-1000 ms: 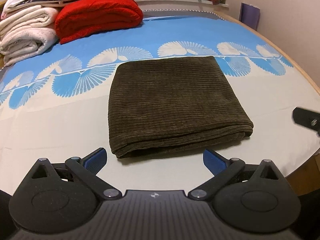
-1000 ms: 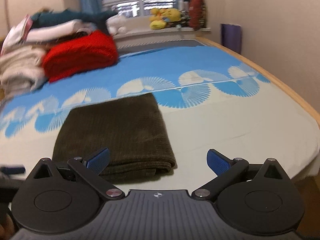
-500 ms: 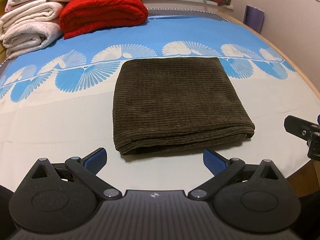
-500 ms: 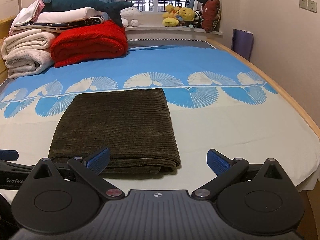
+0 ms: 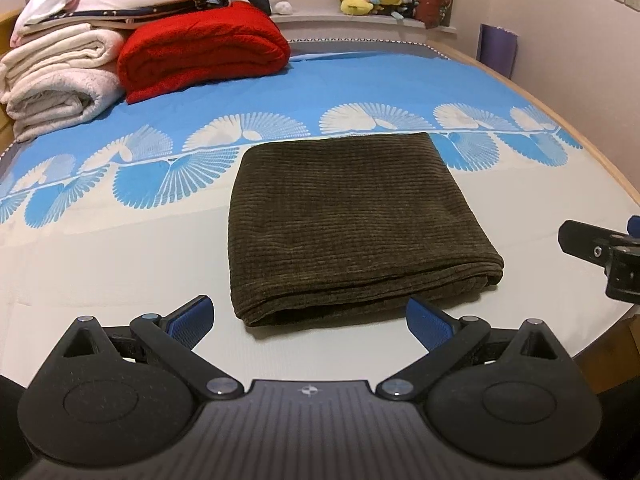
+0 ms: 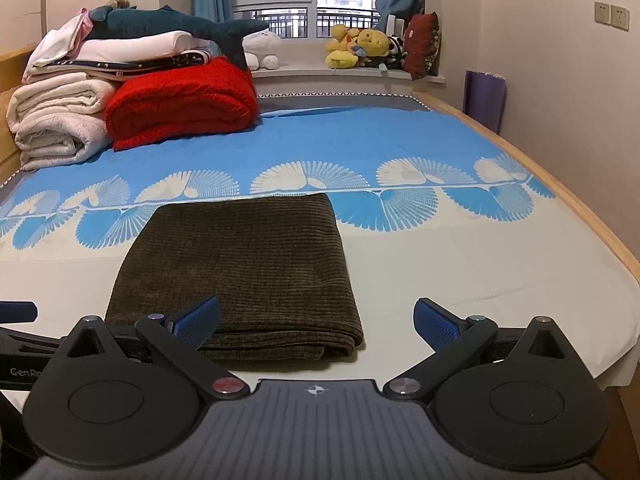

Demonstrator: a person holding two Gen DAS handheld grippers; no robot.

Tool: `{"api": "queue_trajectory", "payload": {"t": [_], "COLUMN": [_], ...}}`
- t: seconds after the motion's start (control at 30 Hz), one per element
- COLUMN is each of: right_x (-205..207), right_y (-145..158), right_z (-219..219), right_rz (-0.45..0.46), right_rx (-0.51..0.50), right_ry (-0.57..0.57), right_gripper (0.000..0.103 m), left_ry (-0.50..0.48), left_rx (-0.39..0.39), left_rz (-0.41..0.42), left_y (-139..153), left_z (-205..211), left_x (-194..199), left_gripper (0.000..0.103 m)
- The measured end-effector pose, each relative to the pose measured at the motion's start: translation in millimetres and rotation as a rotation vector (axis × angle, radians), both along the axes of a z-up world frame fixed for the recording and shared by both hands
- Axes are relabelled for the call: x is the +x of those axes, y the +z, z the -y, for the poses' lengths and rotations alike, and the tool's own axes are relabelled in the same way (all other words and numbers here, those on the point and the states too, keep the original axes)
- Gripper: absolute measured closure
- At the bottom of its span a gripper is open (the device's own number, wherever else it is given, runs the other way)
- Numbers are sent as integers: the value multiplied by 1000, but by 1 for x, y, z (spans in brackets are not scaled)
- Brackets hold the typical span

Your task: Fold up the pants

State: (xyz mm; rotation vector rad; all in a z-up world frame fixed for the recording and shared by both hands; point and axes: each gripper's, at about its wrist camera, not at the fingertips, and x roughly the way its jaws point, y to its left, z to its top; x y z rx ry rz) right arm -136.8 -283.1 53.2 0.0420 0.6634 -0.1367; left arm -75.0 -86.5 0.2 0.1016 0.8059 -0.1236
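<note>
Two grippers hover at the near edge of the bed (image 6: 500,280), and neither holds anything. The left gripper (image 5: 308,316) has its jaws spread wide, blue pads clear of the cloth, with the near folded edge of the pants (image 5: 352,220) lying between and just ahead of them. The right gripper (image 6: 316,320) is likewise wide open; its left pad overlaps the pants (image 6: 244,264) in the picture, though whether it touches them cannot be told.

The pants are dark olive corduroy, folded into a flat, thick rectangle. They rest on the pale part of the sheet, their far edge reaching the blue fan-patterned band.

As for writing, the only legible letters are "GenRo", cut off, printed in white on the black body at the lower left edge of the right wrist view. Each gripper body carries a small cross-shaped emblem at its centre.

Farther back lie a folded red blanket (image 6: 180,104), a stack of white bedding (image 6: 60,120) and a plush shark (image 6: 168,24) on top. Stuffed toys (image 6: 360,46) sit on the window ledge.
</note>
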Motion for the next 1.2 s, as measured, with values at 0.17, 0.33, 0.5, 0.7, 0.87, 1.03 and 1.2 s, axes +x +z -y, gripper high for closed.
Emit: {"api": "queue_trajectory", "payload": {"t": [0.17,0.33,0.5,0.7,0.87,1.03,1.2], "right_x": [-1,2,5,5,4,3,3], "right_y": [0,-1,-3,-4,-3,-2,-2], "right_z": [-4,-9,-15,-18,-19,-20,-21], "right_rz": [1,-4,-12,-16,-7,-6,-4], "right_rx": [-11,-14,-26,-27,-18,-19,-17], "right_ry": [-1,0,14,13,12,15,16], "right_gripper": [1,1,1,1,1,1,1], "left_ry": [1,7,8,9,5,9,7], "left_rx": [-9,-21,-36,-37,-32,-29,-25], "left_rz": [-5,-19,-28,-25,-23,-25,-27], "left_y": [0,-1,0,1,1,0,-1], "left_z": [-4,-7,-9,-10,-11,-12,-12], "left_x": [-1,1,2,0,0,0,-1], "left_gripper": [1,1,1,1,1,1,1]}}
